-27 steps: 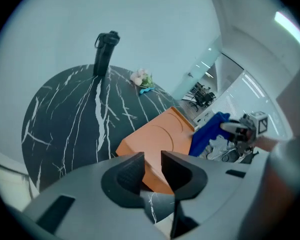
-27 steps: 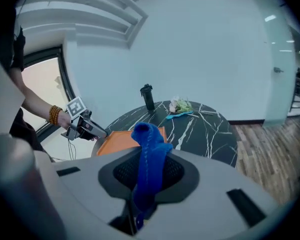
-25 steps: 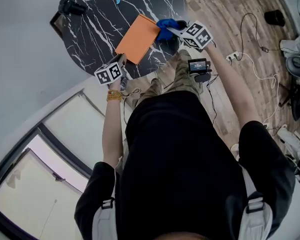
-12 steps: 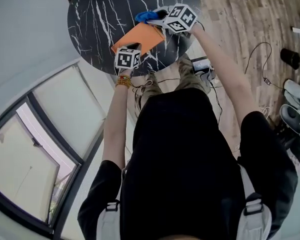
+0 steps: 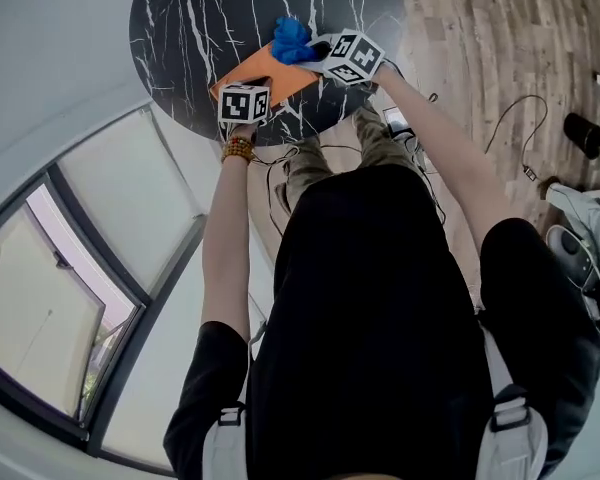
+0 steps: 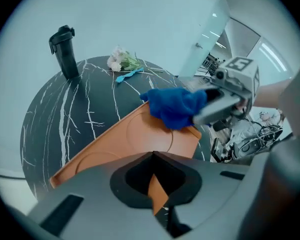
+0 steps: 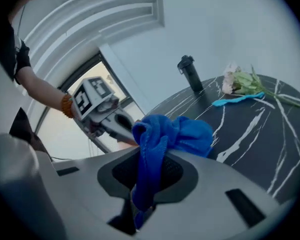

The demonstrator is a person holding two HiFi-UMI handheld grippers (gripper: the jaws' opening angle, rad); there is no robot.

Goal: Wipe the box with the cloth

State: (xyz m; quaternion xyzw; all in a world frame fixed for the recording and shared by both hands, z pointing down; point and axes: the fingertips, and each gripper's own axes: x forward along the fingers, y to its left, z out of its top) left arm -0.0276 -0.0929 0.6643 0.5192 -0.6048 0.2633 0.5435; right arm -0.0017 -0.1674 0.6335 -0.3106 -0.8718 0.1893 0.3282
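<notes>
Left gripper pinches box corner. Right gripper, jaws just easing apart, holds cloth on box; wiping barely begun.

Head view steep above round table, gripper views close, facing across shared orange box

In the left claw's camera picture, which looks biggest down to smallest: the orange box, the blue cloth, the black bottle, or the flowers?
1. orange box
2. blue cloth
3. black bottle
4. flowers
The bottle and flowers stand farther from the camera, so their true size against the cloth is unsure.
</notes>
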